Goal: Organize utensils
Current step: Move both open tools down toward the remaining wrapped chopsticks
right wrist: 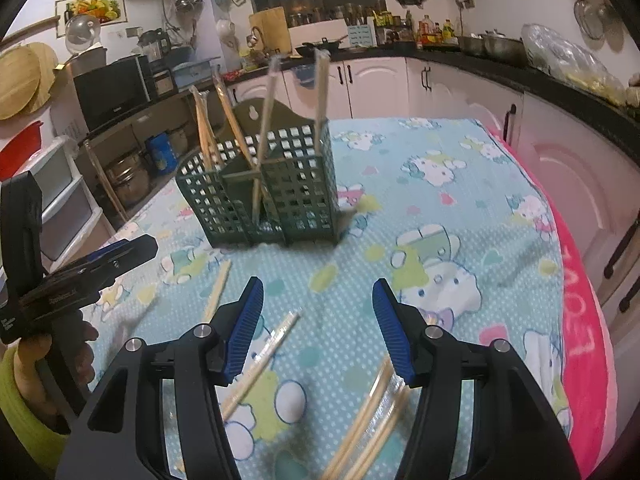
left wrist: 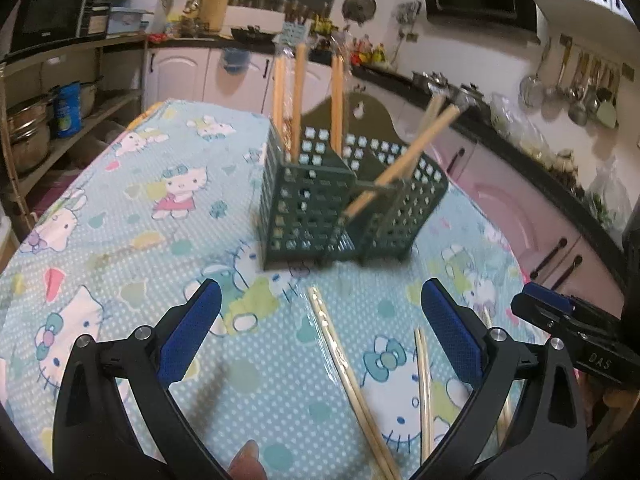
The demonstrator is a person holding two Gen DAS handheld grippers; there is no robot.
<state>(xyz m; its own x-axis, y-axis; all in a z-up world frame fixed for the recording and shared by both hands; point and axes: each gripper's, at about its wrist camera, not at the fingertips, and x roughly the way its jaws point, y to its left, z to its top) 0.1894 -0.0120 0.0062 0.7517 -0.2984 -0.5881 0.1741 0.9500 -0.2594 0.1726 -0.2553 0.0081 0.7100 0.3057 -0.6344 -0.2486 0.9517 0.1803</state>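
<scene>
A dark green perforated utensil holder [left wrist: 316, 204] stands on the table, also in the right wrist view [right wrist: 264, 196]. Several wrapped wooden chopsticks [left wrist: 298, 96] stand upright or lean in its compartments. One pair [left wrist: 400, 164] leans across the right compartment. Loose chopstick pairs [left wrist: 348, 376] lie on the tablecloth in front of it, and more lie under my right gripper [right wrist: 372, 416]. My left gripper [left wrist: 320, 320] is open and empty above the loose chopsticks. My right gripper [right wrist: 318, 320] is open and empty, a little short of the holder.
The table wears a blue Hello Kitty cloth [left wrist: 120, 208]. A pink cover [right wrist: 580, 320] hangs at its right edge. Kitchen cabinets [left wrist: 520, 208] and counter run right and behind. Shelves with pots [left wrist: 32, 128] stand left. The right gripper shows in the left view [left wrist: 568, 320].
</scene>
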